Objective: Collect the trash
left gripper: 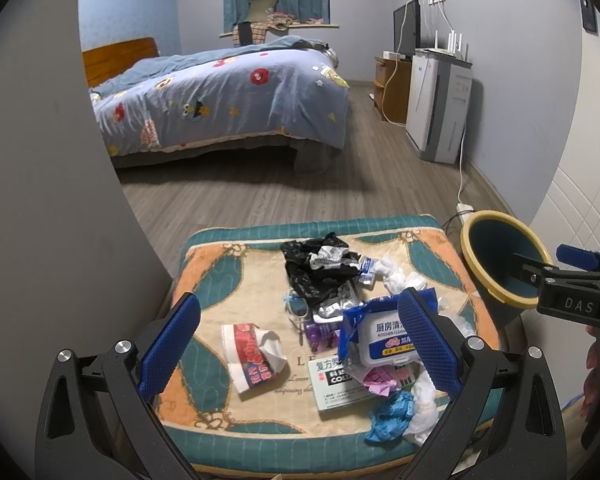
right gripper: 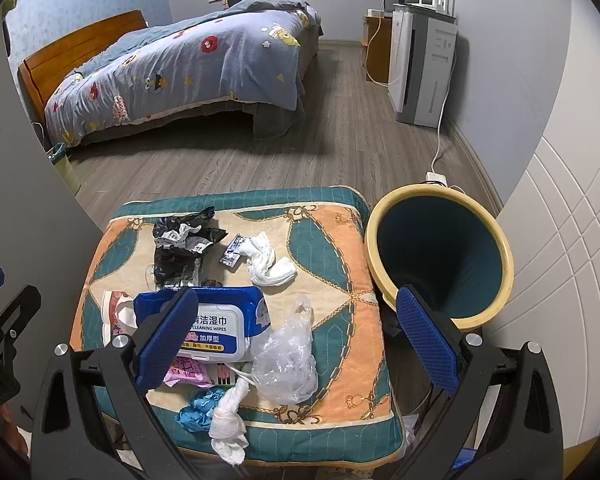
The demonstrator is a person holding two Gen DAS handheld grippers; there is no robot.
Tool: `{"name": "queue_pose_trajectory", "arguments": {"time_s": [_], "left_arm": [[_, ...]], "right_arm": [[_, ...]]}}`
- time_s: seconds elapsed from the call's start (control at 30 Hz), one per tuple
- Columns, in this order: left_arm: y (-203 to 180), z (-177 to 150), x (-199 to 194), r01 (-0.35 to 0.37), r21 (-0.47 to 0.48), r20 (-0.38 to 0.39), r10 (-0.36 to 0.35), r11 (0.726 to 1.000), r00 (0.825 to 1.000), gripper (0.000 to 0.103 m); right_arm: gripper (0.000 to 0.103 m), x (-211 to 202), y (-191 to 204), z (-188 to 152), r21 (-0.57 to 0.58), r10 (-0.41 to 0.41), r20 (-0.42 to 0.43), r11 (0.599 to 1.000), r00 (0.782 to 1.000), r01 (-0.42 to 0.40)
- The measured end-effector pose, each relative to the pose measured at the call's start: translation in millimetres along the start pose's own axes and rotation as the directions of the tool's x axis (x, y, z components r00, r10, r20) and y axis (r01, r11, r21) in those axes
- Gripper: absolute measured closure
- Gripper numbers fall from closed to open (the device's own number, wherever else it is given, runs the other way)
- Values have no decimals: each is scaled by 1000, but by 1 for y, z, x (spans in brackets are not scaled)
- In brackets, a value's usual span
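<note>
Blue-padded left gripper spread wide, empty, low centre of frame over patterned quilted cushion; right gripper likewise spread, empty. Litter heaped mid-cushion: blue wet-wipes pack, crumpled clear plastic bag, black bag. Yellow-rimmed teal bin at right edge, probably tilted toward cushion for easy drops.

Quilted cloth cushion; glossy crinkled clear plastic bag.

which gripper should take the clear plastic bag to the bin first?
Right, probably. The clear plastic bag lies between the open right gripper's fingers, and the bin stands just beside its right finger. The left gripper, also open, hangs over the wipes pack, farther from the bin.
</note>
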State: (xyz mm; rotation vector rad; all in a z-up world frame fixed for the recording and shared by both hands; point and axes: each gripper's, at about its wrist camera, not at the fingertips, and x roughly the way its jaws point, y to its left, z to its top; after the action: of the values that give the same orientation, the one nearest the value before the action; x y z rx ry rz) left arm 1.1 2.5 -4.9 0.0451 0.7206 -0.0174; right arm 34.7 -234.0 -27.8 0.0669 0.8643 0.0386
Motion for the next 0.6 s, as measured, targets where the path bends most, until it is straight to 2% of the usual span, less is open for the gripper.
{"name": "queue_pose_trajectory", "arguments": {"time_s": [0.6], "left_arm": [[0,0,0,-4,3,-1,4,1000,1000,5]], "right_arm": [[6,0,-1,0,-2,-6,2,1000,1000,6]]}}
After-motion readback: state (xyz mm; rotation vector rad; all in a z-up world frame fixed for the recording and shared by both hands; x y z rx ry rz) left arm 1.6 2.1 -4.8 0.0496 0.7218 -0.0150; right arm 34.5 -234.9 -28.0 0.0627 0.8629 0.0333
